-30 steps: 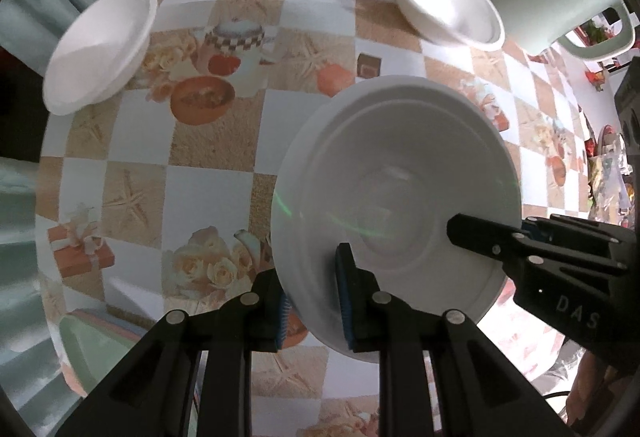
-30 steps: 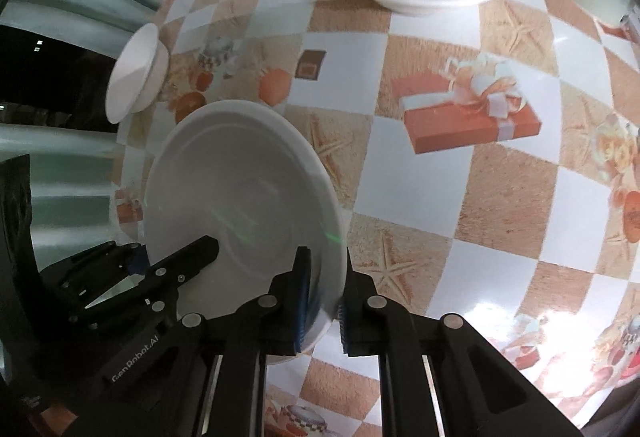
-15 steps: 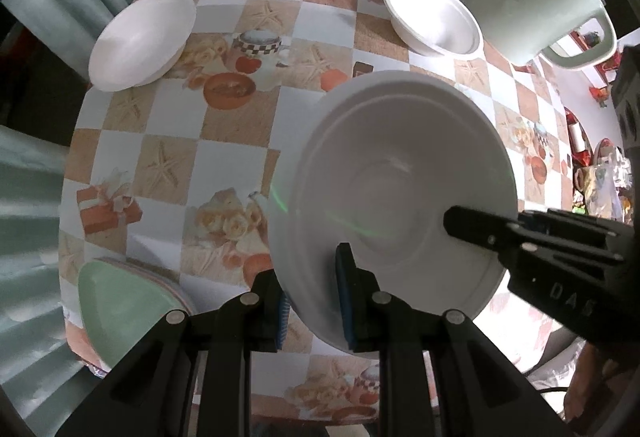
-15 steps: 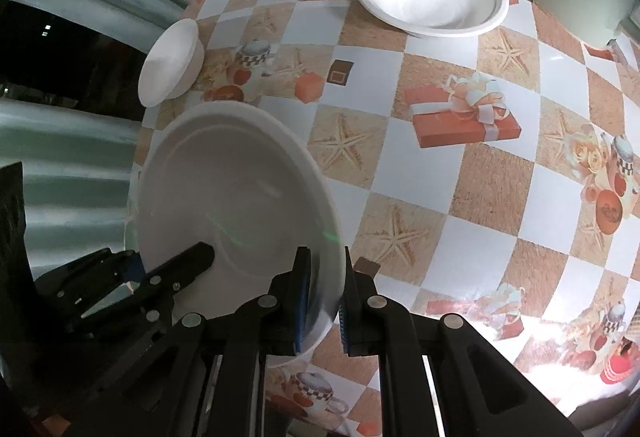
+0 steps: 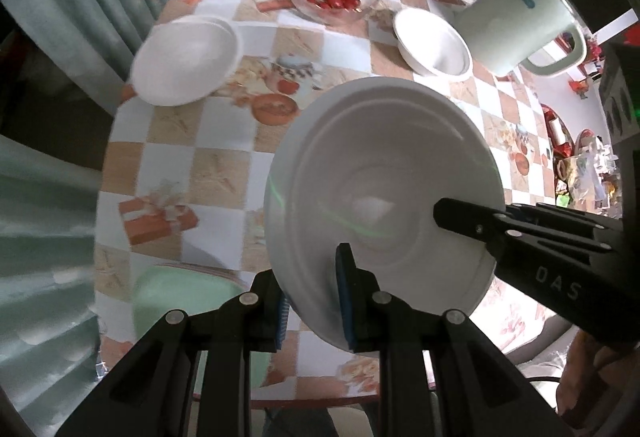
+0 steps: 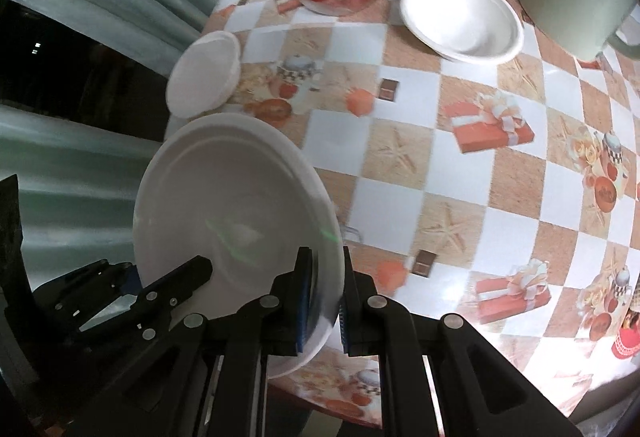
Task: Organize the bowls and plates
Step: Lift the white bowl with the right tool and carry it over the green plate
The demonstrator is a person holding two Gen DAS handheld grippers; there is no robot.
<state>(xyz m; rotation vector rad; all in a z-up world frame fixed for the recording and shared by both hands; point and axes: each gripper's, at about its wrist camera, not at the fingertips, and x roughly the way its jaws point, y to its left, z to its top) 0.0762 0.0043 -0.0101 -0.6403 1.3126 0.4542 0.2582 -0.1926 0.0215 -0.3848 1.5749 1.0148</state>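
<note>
Currently white plate (image 5: pixel 384 173) is airborne over the table's near edge, both rims pinched: left gripper (image 5: pixel 316 301) and right gripper (image 6: pixel 324 301) clamped on it. Mid-carry, I reckon. Next I'd swing it over the green plate stack (image 5: pixel 180 297) and lower flat.

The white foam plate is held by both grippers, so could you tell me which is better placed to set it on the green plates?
Left: its gripper holds the white foam plate beside the green plates.

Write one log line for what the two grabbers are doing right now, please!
left gripper: shut on white plate | right gripper: shut on same plate rim | plate: tilted, off table | bowls: untouched
</note>
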